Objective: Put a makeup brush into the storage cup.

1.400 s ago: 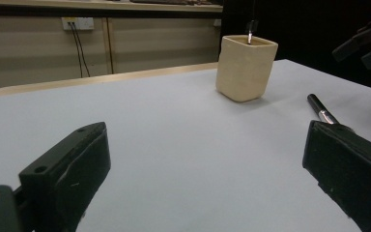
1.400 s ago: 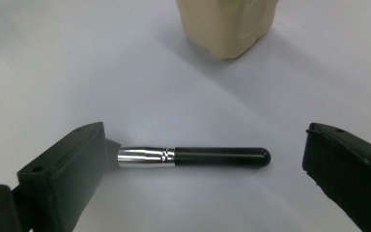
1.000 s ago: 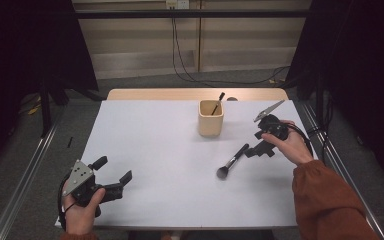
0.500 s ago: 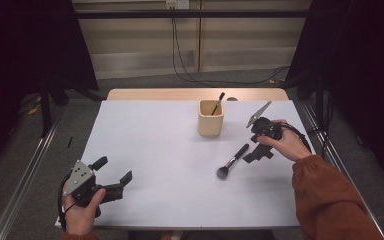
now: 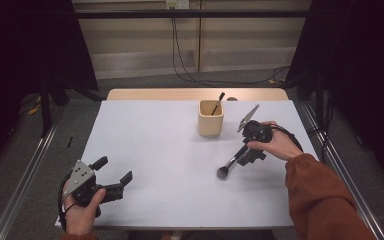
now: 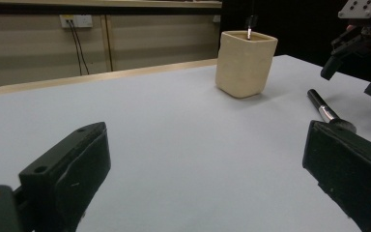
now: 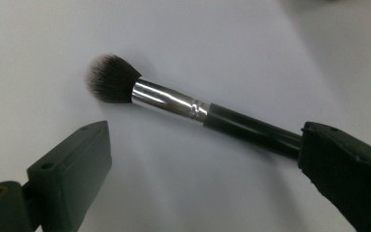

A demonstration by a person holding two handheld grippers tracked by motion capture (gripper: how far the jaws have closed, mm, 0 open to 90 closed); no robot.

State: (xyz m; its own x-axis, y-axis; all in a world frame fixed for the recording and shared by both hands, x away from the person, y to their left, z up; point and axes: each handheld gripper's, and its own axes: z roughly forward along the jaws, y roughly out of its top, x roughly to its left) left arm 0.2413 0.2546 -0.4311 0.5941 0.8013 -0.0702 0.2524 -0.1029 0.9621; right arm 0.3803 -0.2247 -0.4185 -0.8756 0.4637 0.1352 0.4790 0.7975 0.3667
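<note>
**Right gripper poised over the brush, left parked wide**

At the near edge of the table, around seven o'clock in the high view, the left gripper (image 5: pixel 114 176) rests low in the person's left hand (image 5: pixel 80 212), its jaws spread with nothing between them. It sits well apart from the work, which reads as waiting, not taking part; its own camera looks across the bare white table (image 5: pixel 155 150) toward the cup and the brush beyond.

Nearer the centre, at about four o'clock, the makeup brush (image 5: pixel 231 164) lies flat on the table, bristle head toward the person and handle running up and away toward one o'clock. Lying flat with its handle free, it offers an easy side-on grip.

Over the handle end hangs the right gripper (image 5: pixel 246 155), held by the right hand (image 5: pixel 275 145) with the wrist bent down and the rust sleeve (image 5: pixel 320 200) coming in from five o'clock. In the right gripper view its jaws stand apart, straddling the brush (image 7: pixel 193 108); one jaw looks to be at the handle, though touch is hard to confirm.

Farthest, toward twelve o'clock, the beige cup (image 5: pixel 211 118) stands upright with a thin dark tool (image 5: pixel 218 103) leaning inside, probably where the brush belongs.
</note>
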